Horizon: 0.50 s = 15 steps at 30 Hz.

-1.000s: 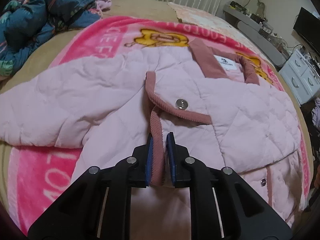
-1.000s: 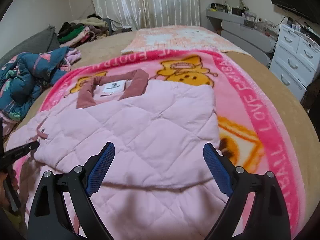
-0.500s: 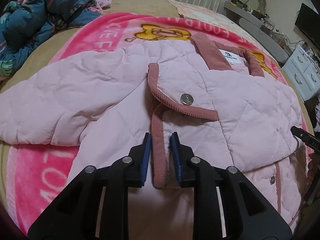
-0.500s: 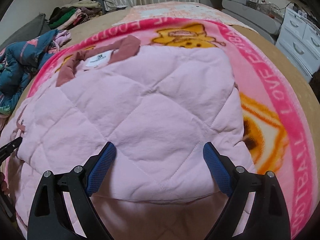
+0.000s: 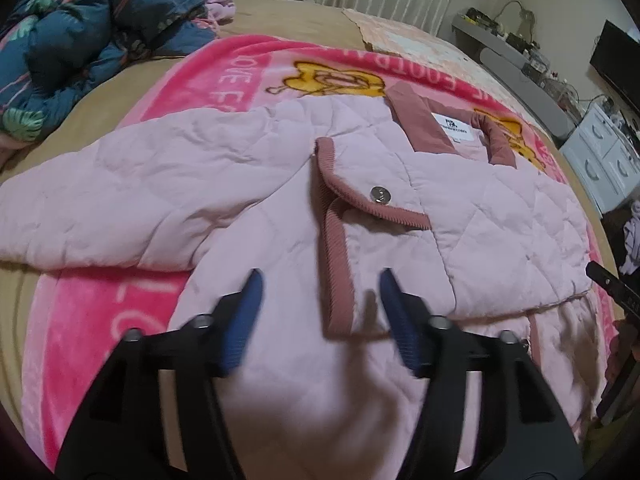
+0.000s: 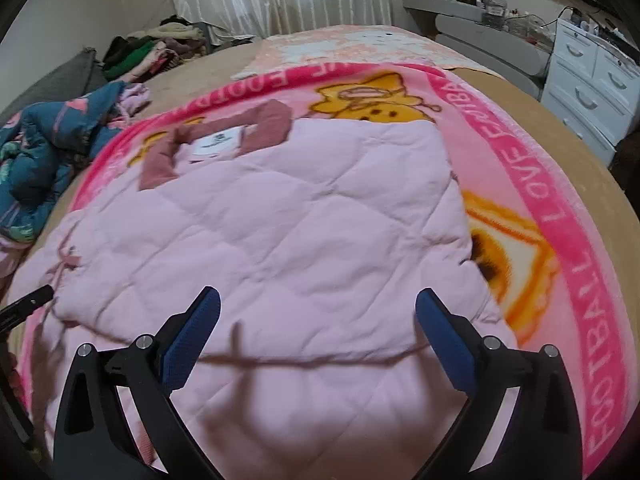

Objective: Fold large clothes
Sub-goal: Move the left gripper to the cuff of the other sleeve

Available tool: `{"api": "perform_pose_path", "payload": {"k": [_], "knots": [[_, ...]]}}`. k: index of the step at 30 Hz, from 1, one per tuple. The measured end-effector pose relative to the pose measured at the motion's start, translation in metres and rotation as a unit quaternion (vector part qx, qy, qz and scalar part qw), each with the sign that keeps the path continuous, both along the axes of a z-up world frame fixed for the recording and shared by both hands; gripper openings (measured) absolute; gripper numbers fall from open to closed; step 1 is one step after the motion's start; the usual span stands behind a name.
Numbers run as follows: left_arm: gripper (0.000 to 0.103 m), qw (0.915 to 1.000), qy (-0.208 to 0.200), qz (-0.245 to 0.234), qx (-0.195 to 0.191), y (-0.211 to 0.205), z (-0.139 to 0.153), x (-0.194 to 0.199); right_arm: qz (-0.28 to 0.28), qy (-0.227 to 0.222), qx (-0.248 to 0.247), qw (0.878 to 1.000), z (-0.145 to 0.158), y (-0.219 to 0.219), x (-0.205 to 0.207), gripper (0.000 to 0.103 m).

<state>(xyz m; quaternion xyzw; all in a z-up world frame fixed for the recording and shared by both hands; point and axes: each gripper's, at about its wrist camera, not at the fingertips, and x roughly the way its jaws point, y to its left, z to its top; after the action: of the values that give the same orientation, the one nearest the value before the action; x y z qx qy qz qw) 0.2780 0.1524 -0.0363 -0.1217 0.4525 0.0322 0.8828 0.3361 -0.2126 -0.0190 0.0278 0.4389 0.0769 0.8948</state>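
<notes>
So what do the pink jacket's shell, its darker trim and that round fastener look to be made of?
Pink jacket shell: smooth matte woven fabric, lightly padded, judging by the puffy diamond quilting; the fibre can't be told. Darker trim: looks like corduroy, with fine parallel ribs along the front edge and collar. Round fastener: shiny silver, probably a metal snap.

The pink quilted jacket with corduroy trim (image 5: 248, 184) lies flat on the pink cartoon fleece blanket (image 5: 224, 76), which is spread over the tan bed (image 6: 532, 120). A crumpled dark blue flowered duvet (image 5: 72, 36) lies on the bed to the left of the blanket. In the right wrist view a white chest of drawers (image 6: 592, 80) stands to the right of the bed, and a pile of folded clothes (image 6: 152, 48) lies behind the blanket, at the far left.
</notes>
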Motion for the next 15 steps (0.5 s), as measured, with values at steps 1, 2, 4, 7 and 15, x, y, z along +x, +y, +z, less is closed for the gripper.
{"api": "perform_pose_path", "payload": {"k": [1,2,4,7,15], "knots": [[0.068,1.0000,-0.002,0.003,0.000,0.001,0.002,-0.004,0.003,-0.003,0.005,1.000,0.002,0.002,-0.005,0.099],[0.071,0.9999,-0.005,0.009,-0.001,0.005,0.004,-0.010,0.004,-0.005,0.009,1.000,0.004,0.004,-0.008,0.099],[0.083,0.9998,-0.010,0.019,0.001,0.009,0.007,-0.018,0.006,-0.010,0.014,1.000,0.008,0.010,-0.018,0.099],[0.094,0.9992,-0.018,0.036,-0.002,0.020,0.011,-0.032,0.013,-0.015,0.015,1.000,0.013,0.021,-0.028,0.099],[0.094,0.9975,-0.028,0.062,-0.020,0.043,0.020,-0.054,0.039,-0.045,-0.017,0.998,0.035,0.056,-0.051,0.099]]}}
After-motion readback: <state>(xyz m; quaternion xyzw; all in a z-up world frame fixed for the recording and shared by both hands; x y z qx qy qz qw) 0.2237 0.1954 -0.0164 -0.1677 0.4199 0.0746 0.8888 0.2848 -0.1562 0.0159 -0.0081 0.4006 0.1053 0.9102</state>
